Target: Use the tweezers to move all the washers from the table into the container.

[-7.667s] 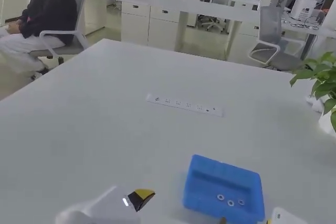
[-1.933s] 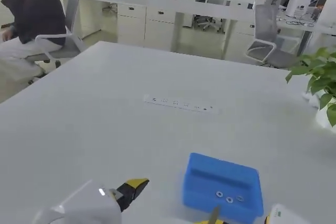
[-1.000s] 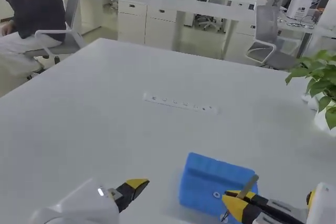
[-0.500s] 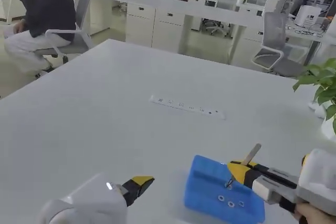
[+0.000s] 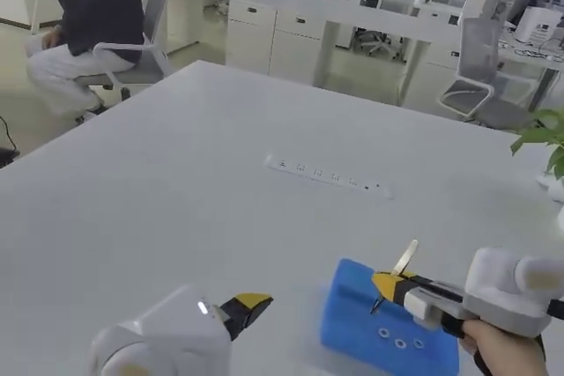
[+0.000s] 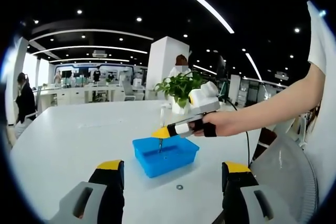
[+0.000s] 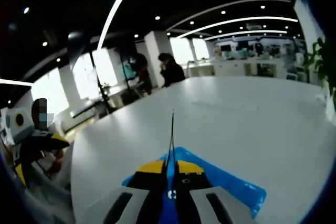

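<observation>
- While the tweezers (image 5: 404,260) are clamped in the closed jaws of the right gripper (image 5: 388,285), their long axis is tilted tip-down over the container (image 5: 348,341), where three washers (image 5: 401,342) lie
- One washer (image 6: 179,187) is left on the table (image 6: 63,140) just before the container, nearer the left gripper (image 6: 172,166), whose jaws are spread
- Since one second earlier, the right gripper has been carried from the container's near edge to over its interior
</observation>
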